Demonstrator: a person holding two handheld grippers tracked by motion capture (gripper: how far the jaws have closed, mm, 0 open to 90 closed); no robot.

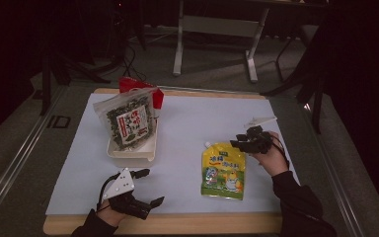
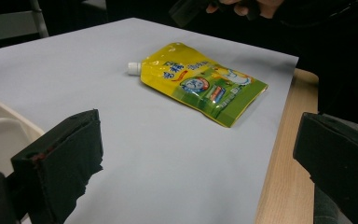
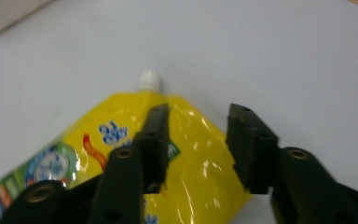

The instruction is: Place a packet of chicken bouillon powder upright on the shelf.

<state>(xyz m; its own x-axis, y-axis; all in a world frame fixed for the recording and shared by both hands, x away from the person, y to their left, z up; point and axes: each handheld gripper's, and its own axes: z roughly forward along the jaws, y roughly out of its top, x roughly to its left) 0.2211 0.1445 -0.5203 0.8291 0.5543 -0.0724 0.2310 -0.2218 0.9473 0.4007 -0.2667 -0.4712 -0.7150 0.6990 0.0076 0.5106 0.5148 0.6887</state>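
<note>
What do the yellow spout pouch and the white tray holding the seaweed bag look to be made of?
Yellow spout pouch: looks like glossy flexible plastic film, judging by its bright glare streaks and soft creases; its white cap seems hard plastic. White tray: smooth, matte, with rounded corners and a rim, probably moulded plastic, though ceramic can't be ruled out.

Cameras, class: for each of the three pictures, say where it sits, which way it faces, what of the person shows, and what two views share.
High view: above the table, looking forward and down; forearms, left gripper, right gripper.
Left gripper view: along its open jaws, across to the yellow pouch.
Right gripper view: down between its parted jaws.
Shared: the pouch's white spout.
</note>
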